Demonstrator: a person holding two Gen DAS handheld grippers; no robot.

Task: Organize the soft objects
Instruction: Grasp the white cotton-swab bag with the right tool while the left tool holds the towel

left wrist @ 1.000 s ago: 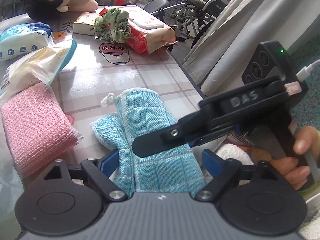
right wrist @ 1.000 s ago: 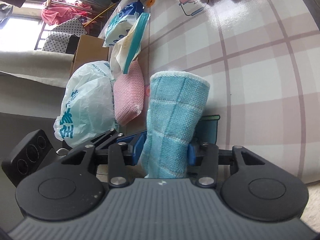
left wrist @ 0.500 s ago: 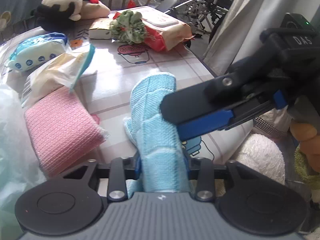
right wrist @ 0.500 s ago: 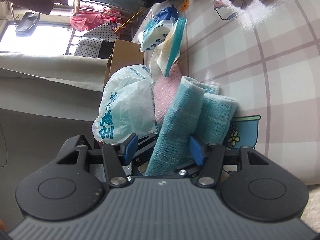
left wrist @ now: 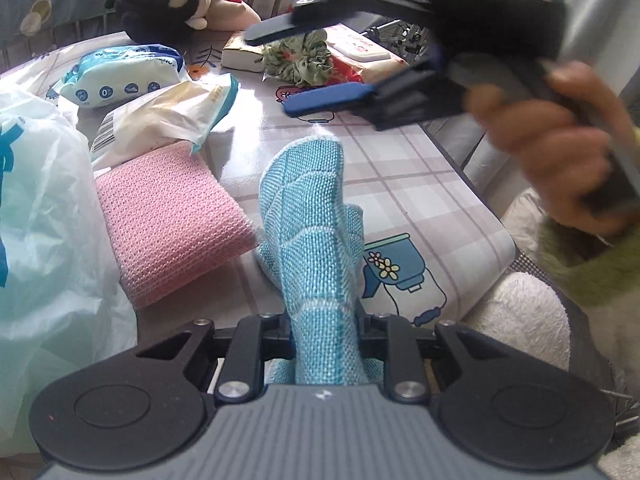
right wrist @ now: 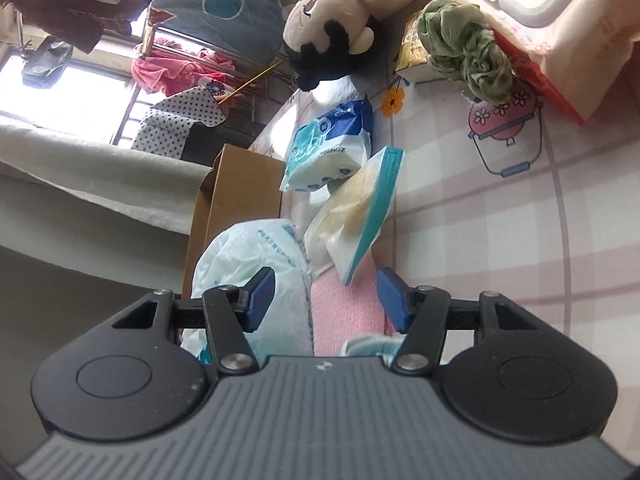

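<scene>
You had bright daylight throughout. In the right wrist view the window [right wrist: 60,80] was blown out white, up and left of the plush doll [right wrist: 332,20]. Glare streaked the glossy tabletop [left wrist: 400,168] just beyond the blue cloth [left wrist: 316,240]. The right hand-held gripper [left wrist: 320,64] and the hand [left wrist: 568,160] behind it were motion-blurred. Fisheye distortion bent the edges of both pictures.

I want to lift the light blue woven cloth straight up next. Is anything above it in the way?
Yes. The left gripper is shut on the light blue woven cloth, but the open right gripper, held in a person's hand, hangs above and beyond it.
</scene>
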